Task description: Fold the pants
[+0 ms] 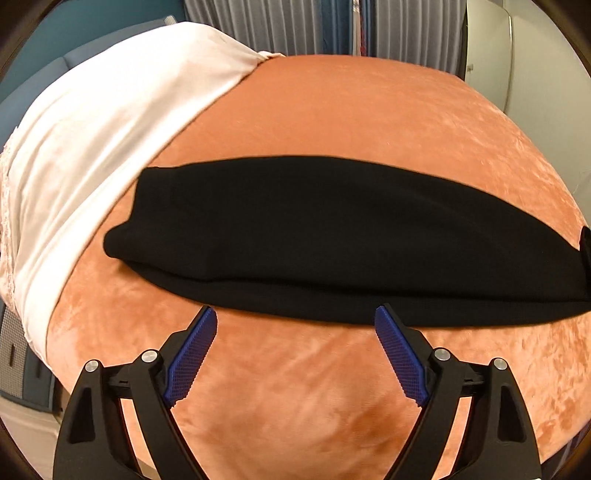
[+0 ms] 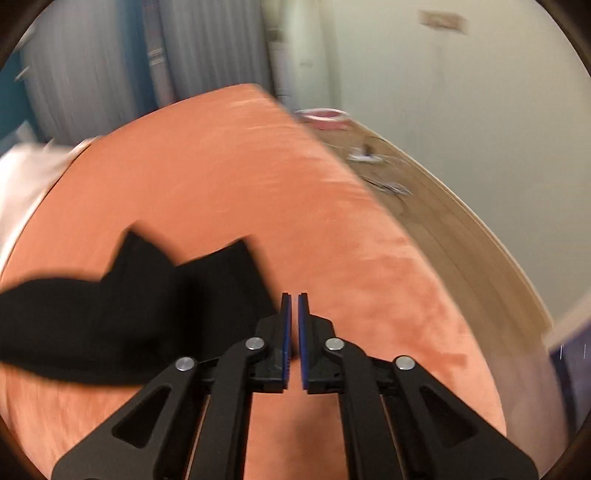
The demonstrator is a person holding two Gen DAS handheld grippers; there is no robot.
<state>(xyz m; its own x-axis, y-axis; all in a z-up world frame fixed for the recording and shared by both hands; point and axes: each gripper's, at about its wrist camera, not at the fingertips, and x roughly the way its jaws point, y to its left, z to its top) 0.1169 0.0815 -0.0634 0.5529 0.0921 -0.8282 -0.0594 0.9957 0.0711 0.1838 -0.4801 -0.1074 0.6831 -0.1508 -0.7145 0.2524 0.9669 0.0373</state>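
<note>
Left wrist view looks down over an orange velvety bedspread; the black pants lie folded lengthwise across its middle, a long dark band running from about nine o'clock to three o'clock, one layer stacked on another with the lower edge showing beneath; the left gripper hangs just short of that near edge, at six o'clock in the frame, its blue ribbed pads spread wide apart with only bedspread between them, and the right pad's tip reaches the pants' hem in the picture, though I cannot tell whether it touches; a white sheet drapes over the bed from ten o'clock, and grey curtains hang at twelve. From the right wrist view, badly smeared by motion, the right gripper sits at six o'clock with its jaws nearly together, a thin slit left between the pads and nothing caught in it; the pants lie at eight o'clock from it, two pointed corners sticking up toward eleven; a wooden floor curves past the bed at two o'clock, with a pale wall beyond.
</note>
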